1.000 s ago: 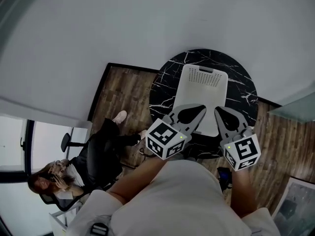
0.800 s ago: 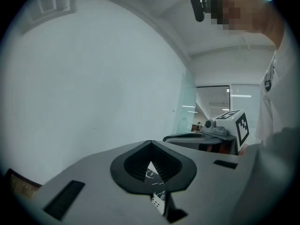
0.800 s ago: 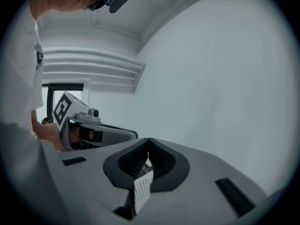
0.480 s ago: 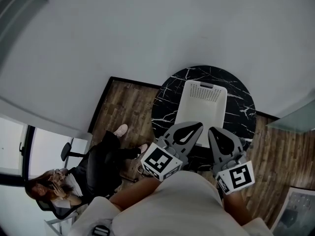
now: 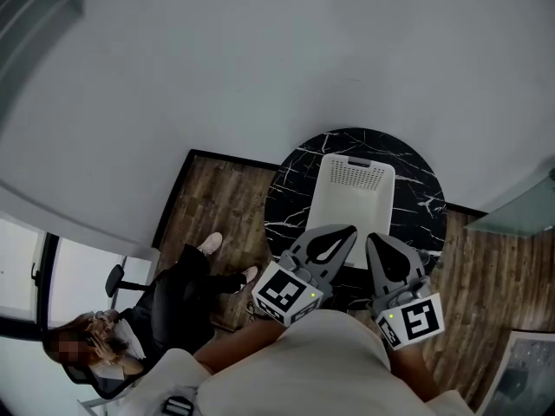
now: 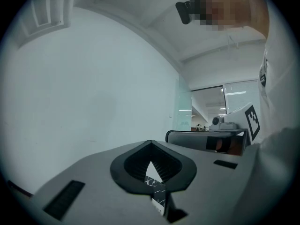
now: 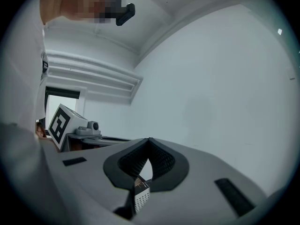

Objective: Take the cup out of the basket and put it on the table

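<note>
Progress check: I can't spot the cup anywhere. It's not on the bare marble bench (image 5: 295, 189) around the white basket (image 5: 354, 193), and the basket's inside just reads plain white, so I can't call this early or finished. The left gripper (image 5: 349, 229) and right gripper (image 5: 373, 237) both have their jaws together and hold nothing. Compared with a second ago, both have pulled back off the basket's near end.
</note>
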A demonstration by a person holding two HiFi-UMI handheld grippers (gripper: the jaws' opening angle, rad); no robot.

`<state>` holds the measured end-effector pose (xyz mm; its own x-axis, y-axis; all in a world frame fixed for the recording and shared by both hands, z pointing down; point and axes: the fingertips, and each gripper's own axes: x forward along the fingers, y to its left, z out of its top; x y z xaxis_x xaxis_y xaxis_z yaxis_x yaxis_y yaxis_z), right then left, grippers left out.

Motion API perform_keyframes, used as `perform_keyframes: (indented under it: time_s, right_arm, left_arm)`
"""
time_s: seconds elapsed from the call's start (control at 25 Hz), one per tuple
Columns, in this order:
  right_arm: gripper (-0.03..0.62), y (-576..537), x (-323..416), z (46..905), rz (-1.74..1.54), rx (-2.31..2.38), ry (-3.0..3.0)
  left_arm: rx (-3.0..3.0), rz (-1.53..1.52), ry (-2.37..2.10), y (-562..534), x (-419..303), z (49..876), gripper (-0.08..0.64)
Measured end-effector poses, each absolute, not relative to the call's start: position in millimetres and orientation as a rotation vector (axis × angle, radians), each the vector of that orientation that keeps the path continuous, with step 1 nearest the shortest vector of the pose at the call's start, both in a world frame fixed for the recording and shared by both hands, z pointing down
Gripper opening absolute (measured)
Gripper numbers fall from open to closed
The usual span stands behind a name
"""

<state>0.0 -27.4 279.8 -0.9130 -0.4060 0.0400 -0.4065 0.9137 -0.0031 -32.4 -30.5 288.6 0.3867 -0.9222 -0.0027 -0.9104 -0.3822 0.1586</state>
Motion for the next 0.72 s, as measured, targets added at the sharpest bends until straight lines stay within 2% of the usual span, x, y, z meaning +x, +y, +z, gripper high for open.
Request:
perform_keyframes:
  time_s: [0.72]
  right_arm:
    - [0.006,-20,-37,279,-0.033,0.653,-3.01]
  left_arm:
    - [2.505,-0.167,-1.647,-25,-66,286,0.005]
